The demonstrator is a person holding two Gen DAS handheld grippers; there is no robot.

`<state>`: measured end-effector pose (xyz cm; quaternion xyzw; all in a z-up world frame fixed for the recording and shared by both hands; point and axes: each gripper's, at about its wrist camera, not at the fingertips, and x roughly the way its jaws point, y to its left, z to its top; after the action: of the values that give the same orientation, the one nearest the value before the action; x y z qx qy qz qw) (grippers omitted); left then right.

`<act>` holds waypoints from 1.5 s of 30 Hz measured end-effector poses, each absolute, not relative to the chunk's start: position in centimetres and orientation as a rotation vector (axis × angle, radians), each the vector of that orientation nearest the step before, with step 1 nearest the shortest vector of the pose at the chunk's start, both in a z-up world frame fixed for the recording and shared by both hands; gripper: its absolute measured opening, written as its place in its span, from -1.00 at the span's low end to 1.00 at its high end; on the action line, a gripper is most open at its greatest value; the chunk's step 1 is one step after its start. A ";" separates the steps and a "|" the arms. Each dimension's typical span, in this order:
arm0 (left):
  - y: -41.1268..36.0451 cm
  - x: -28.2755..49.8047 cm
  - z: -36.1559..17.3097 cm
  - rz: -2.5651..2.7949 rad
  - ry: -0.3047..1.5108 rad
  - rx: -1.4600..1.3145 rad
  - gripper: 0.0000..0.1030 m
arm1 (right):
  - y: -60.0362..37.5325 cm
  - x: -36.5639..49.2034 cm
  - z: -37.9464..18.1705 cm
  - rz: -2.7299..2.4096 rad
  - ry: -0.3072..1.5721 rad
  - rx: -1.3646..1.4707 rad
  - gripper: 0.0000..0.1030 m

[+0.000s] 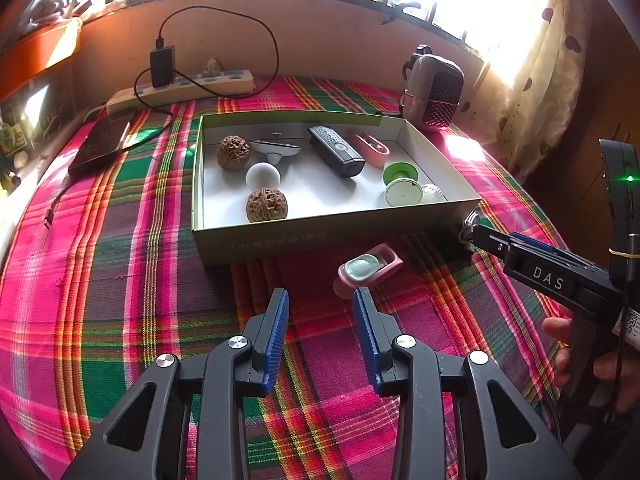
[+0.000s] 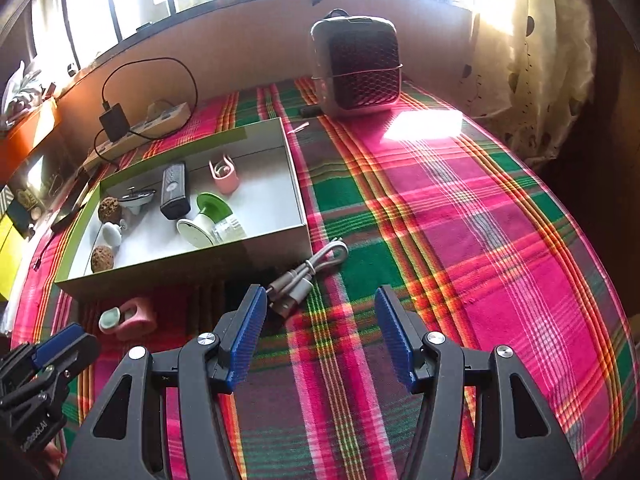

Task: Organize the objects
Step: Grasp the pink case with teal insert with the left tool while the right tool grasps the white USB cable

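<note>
Two things lie outside the box [image 1: 304,246]: a pink holder [image 1: 368,270] with a pale disc in it, on the cloth just before the box's near wall, and a coiled cable [image 2: 306,276] beside the box's near right corner. The left gripper [image 1: 322,302] hangs released and empty just short of the holder; the right gripper [image 2: 320,308] is likewise released and empty, with the cable's plugs near its left pad.

The disc sits loose in the holder, so a tilted lift could likely spill it. The cable may uncoil or drag against the box wall if pinched by one strand. The box is already crowded on its right side, so a drop there might knock the green cup [image 1: 400,176].

The plaid cloth [image 2: 460,220] is soft and creased before the box. Behind stand a power strip [image 1: 180,88], a small heater [image 2: 356,68], a bright window and a curtain.
</note>
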<state>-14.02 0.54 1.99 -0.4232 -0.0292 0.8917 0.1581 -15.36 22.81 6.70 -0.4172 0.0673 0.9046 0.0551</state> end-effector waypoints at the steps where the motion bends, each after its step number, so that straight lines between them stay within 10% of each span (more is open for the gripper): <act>1: 0.5 -14.0 2.0 2.551 -0.084 -1.210 -0.38 | 22.5 -15.7 6.7 2.751 0.198 -1.262 0.12; 45: 4.6 -16.5 1.8 2.442 0.124 -1.185 -0.30 | 24.8 -17.4 5.1 2.804 0.007 -1.362 0.12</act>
<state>-16.50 4.64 1.79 -0.4262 0.0445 0.8786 0.2108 -17.44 24.80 5.08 -0.4369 0.0021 0.8994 0.0122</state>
